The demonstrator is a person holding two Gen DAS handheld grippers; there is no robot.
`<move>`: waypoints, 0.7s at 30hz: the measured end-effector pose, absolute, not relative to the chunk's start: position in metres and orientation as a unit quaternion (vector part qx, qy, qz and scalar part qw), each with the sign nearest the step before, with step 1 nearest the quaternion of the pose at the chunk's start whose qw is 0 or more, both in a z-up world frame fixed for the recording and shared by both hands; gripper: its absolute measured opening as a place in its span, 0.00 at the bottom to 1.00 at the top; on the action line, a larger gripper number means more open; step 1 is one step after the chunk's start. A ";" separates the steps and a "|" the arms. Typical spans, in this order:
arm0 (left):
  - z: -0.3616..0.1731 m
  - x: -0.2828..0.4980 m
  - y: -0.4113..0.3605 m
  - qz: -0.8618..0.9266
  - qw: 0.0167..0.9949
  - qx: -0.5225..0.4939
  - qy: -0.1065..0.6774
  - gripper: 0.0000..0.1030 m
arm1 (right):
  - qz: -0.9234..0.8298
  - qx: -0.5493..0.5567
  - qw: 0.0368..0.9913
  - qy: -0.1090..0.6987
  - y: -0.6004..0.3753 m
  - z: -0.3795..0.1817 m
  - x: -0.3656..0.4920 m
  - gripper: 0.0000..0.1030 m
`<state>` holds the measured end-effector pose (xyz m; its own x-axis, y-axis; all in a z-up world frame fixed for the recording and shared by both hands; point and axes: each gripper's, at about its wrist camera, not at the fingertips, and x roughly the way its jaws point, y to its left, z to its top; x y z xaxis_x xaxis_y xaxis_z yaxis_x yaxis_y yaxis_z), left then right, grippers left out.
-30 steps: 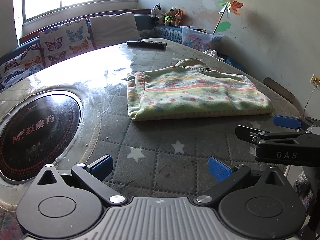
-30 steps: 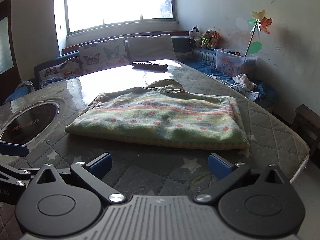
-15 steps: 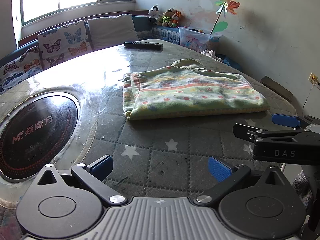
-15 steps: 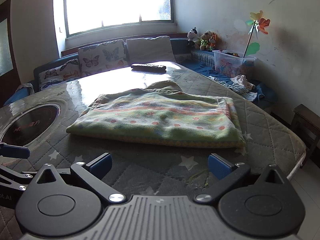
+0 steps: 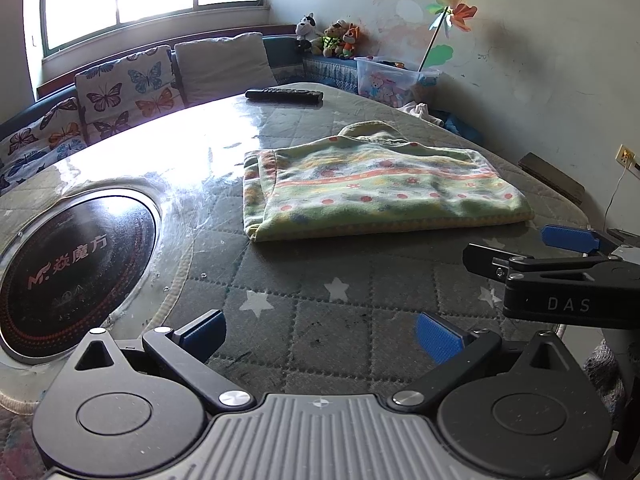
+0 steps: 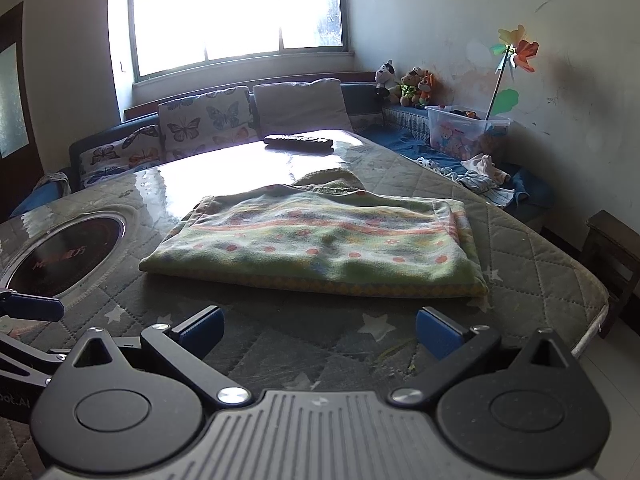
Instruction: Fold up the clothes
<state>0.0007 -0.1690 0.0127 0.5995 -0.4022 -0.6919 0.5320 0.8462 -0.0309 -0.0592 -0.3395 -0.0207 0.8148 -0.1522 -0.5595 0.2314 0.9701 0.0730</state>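
A green patterned garment (image 5: 376, 188) lies folded flat on the quilted round table (image 5: 320, 304); the right wrist view shows the same garment (image 6: 320, 240) with its collar at the far side. My left gripper (image 5: 320, 336) hovers open over the table's near edge, well short of the garment, nothing between its blue pads. My right gripper (image 6: 318, 330) is open too, also short of the cloth. The right gripper (image 5: 560, 256) shows from the side at the right of the left wrist view. A left gripper pad (image 6: 32, 307) peeks in at the left edge.
A round black hotplate (image 5: 68, 264) is set into the table at the left. A black remote (image 5: 284, 94) lies at the far edge. Cushions (image 5: 128, 92) line a bench under the window; a toy box (image 6: 466, 130) and loose clothes (image 6: 480, 176) sit at the right. A wooden stool (image 6: 612, 240) stands by the table.
Both grippers have drawn back a little and risen, so the garment looks slightly farther away. The garment itself has not moved, and both stay open.
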 end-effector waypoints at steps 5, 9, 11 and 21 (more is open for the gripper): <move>0.013 -0.001 -0.170 -0.264 0.890 0.091 0.362 1.00 | -0.102 0.071 0.950 0.286 -0.340 -0.020 -0.061 1.00; 0.013 -0.003 -0.172 -0.264 0.890 0.093 0.361 1.00 | -0.102 0.073 0.950 0.285 -0.341 -0.020 -0.062 1.00; 0.014 -0.004 -0.173 -0.265 0.890 0.094 0.360 1.00 | -0.102 0.074 0.950 0.285 -0.341 -0.020 -0.062 1.00; 0.013 -0.001 -0.177 -0.265 0.888 0.100 0.361 1.00 | -0.106 0.077 0.949 0.288 -0.343 -0.022 -0.059 1.00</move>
<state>-0.0007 -0.1767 0.0131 0.5983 -0.3983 -0.6953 0.5434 0.8394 -0.0132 -0.0591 -0.3432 -0.0219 0.8120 -0.1568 -0.5622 0.2451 0.9658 0.0846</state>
